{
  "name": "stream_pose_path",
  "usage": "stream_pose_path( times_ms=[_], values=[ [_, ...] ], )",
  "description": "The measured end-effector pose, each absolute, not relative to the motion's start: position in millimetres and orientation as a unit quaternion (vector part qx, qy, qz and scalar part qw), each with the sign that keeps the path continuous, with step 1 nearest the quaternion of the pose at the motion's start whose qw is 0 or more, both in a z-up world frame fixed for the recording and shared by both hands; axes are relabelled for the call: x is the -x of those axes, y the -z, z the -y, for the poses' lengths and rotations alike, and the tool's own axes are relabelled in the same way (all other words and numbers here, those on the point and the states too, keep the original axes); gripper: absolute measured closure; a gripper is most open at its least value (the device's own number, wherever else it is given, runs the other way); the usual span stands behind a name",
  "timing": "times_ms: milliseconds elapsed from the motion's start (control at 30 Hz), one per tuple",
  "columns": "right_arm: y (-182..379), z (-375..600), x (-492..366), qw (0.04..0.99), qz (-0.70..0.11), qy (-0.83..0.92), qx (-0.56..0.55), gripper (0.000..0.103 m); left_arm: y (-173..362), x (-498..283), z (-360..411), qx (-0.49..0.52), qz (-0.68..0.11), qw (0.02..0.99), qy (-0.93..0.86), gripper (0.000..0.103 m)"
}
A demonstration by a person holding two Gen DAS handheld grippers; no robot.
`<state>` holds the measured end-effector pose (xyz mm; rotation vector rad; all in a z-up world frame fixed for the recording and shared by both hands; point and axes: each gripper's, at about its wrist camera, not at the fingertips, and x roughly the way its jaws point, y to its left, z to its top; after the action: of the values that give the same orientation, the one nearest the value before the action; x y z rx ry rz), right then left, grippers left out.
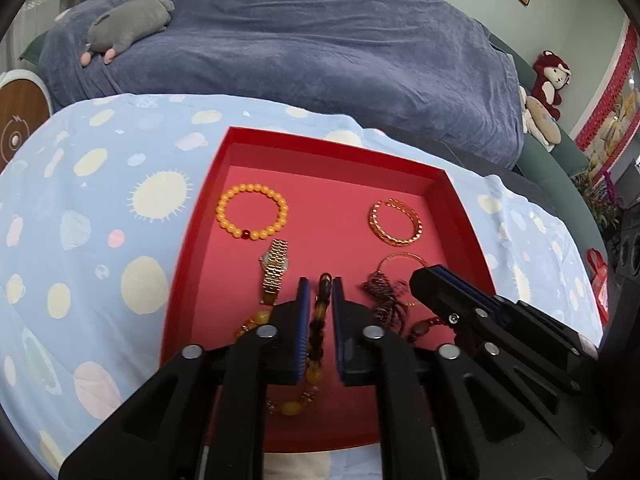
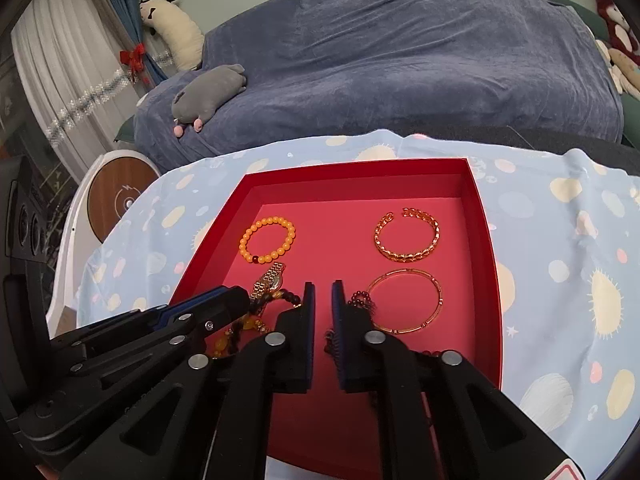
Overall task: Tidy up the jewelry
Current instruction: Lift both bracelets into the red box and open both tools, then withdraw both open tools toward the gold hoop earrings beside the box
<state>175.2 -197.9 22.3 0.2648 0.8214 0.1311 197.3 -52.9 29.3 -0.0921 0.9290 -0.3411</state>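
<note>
The near part of the red tray [image 1: 208, 216] is hidden under both claws. An amber necklace [image 1: 316, 320] runs between the left claw's [image 1: 321, 292] fingers, and most of it lies beneath that claw; only scattered beads show. The pads stand a narrow gap apart and do not seem to press the strand. A dark bead string [image 1: 384, 292] lies bunched beside the right claw [image 2: 322, 296], blurred in the left view and half covered in the right one. The right claw is also barely parted, with bare tray floor showing in the gap. Whether its right finger touches the dark beads cannot be told. The watch [image 1: 274, 270] is partly masked by the left claw in the right view.

The tray sits on a desk under a pale blue cloth [image 1: 92, 208] printed with suns and planets. Behind it is a bed or sofa under a grey-blue blanket [image 1: 300, 40], with a grey plush toy [image 1: 128, 26] on it. White curtains [image 2: 52, 80] hang at the left of the right view, and a red plush toy [image 1: 550, 76] sits at the far right.

In the tray: one yellow bead bracelet [image 1: 252, 216] at the far left, one gold cuff [image 1: 396, 222] at the far right, one thin bangle [image 2: 406, 300] nearer, one watch, one amber necklace, one dark bead string. Six pieces, two claws.
</note>
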Motion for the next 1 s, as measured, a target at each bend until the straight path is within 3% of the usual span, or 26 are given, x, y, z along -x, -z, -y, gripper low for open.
stream_pose_path(
  times_ms=[67,167,667,1000],
  values=[
    [-23.1,200.1,-174.0,0.907,-0.397,-0.055,-0.131,0.089,-30.4,-195.9,48.2,0.043,-0.44,0.885,0.146,0.066],
    [-26.7,207.7,-167.8,0.91,-0.388,-0.046,-0.14,0.072,-33.8,-193.2,35.1,0.062,-0.435,0.887,0.14,0.057],
    [-51.6,215.4,-115.4,0.923,-0.365,-0.041,-0.116,0.07,-43.5,-148.5,-15.7,0.072,-0.424,0.896,0.111,0.056],
    [-28.7,198.3,-65.4,0.91,-0.401,-0.05,-0.096,0.07,-27.9,-109.9,-16.6,0.048,-0.441,0.888,0.118,0.056]
  ],
)
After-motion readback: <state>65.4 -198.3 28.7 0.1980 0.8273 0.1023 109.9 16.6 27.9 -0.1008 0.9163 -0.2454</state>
